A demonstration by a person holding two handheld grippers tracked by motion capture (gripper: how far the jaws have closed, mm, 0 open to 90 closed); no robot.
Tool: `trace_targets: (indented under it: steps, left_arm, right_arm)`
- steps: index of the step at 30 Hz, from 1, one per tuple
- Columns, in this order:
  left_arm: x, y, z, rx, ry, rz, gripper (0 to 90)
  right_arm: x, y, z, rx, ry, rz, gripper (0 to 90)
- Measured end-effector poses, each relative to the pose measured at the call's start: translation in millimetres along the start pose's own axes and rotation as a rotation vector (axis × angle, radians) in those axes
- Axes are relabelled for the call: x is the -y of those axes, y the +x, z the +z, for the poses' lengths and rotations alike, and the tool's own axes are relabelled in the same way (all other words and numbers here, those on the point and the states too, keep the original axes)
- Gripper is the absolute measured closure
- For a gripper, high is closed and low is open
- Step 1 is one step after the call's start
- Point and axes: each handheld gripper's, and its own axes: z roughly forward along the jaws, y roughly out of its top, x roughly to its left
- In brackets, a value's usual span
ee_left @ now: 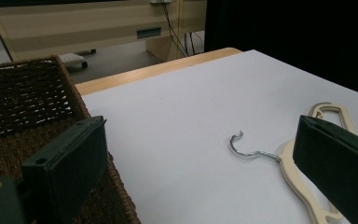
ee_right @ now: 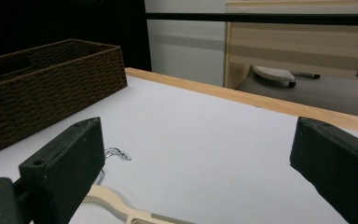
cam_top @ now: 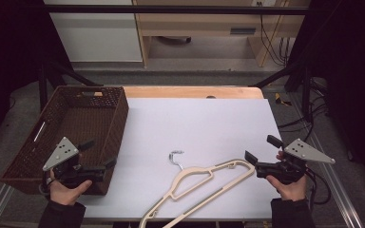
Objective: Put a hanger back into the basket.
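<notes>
A cream plastic clothes hanger with a bent metal hook (cam_top: 197,187) lay flat on the white table top (cam_top: 204,123), just right of the dark brown woven wicker basket (cam_top: 76,128), hook pointing away from the person. The left gripper (cam_top: 100,153) hovered over the basket's near right corner, jaws spread, holding nothing. The right gripper (cam_top: 261,149) hung just off the hanger's far shoulder, well right of the basket, jaws likewise spread and empty, probably lined up to take that end.

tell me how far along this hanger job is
Nothing looks done: the hanger lies flat on the white table, untouched, and the basket looks empty. Both the left gripper and right gripper are open, holding nothing. Grasping and moving the hanger remain.
</notes>
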Motion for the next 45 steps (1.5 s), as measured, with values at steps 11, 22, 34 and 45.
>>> trace_targets:
  steps: [11,22,34,45]
  left_arm:
    - [0.8,1.8,0.0,-0.009,0.008,0.006,2.9]
    - [1.0,4.8,-0.8,-0.022,0.017,0.011,2.9]
    - [1.0,4.7,-0.6,-0.03,0.025,0.02,3.0]
    - [1.0,6.9,-2.3,-0.038,0.023,0.018,3.1]
  right_arm:
    - [-4.9,14.5,14.2,0.003,0.045,-0.025,4.0]
    - [-3.2,35.7,46.1,-0.023,0.121,-0.037,5.0]
    - [-2.9,62.6,78.7,-0.049,0.231,-0.064,11.8]
    - [-0.7,102.1,125.4,-0.101,0.358,-0.091,20.7]
